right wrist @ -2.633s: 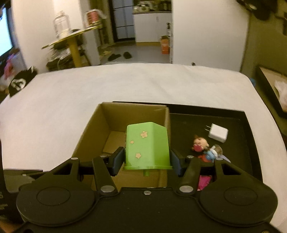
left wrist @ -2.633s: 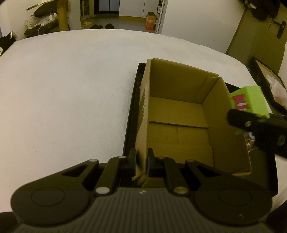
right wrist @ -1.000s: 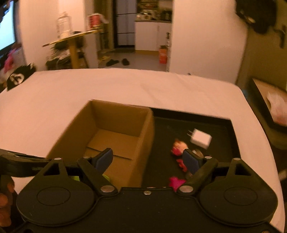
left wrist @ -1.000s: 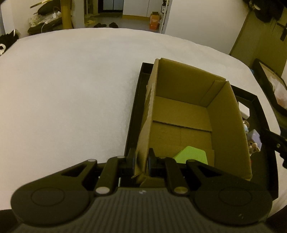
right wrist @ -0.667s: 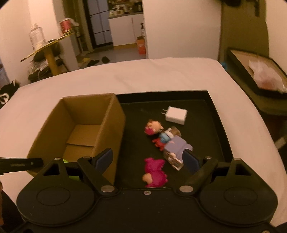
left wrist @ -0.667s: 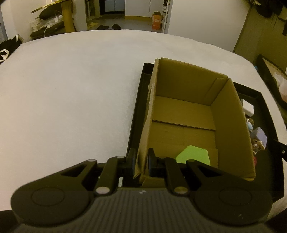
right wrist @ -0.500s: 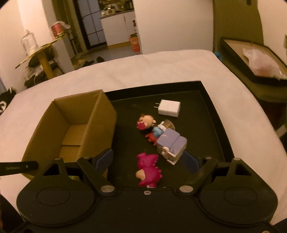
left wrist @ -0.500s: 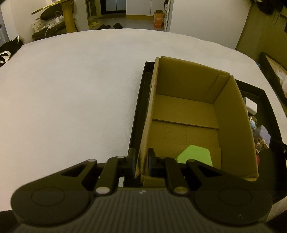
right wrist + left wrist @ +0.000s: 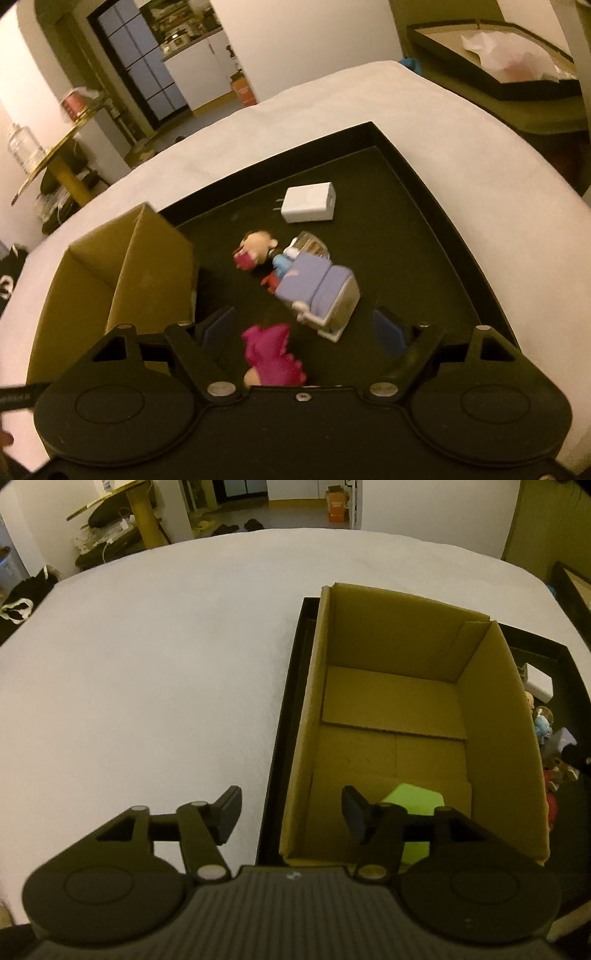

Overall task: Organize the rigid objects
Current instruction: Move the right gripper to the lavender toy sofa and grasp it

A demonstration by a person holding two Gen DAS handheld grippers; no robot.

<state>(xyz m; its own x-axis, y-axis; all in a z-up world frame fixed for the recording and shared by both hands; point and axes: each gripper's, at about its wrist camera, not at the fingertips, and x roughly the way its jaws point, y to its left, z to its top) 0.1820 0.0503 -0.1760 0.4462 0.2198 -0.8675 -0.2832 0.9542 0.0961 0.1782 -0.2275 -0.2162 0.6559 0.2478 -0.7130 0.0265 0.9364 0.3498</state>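
The green block [image 9: 413,805] lies at the near end of the cardboard box [image 9: 491,716], half hidden behind the left gripper's right finger, so its shape is hard to read. The left gripper [image 9: 291,812] has its jaws opening; the box's near left wall and the black tray's rim [image 9: 284,716] stand in the gap between them, with neither pad touching. From this view the tray's toys are mostly hidden behind the box's right wall or cut off at the frame edge.

The right gripper [image 9: 304,330] hangs wide over the tray floor [image 9: 406,229], its jaws easing inward, pressing on nothing. A pink dinosaur figure [image 9: 275,356] sits low in the gap, its lower part hidden by the gripper body. Beyond it, blurred, lie a lavender toy block [image 9: 317,291], a small doll [image 9: 256,247] and a white charger [image 9: 308,203]. Bare tray floor lies to the right of the toys, up to the rim. The box's floor is bare beyond the green block.
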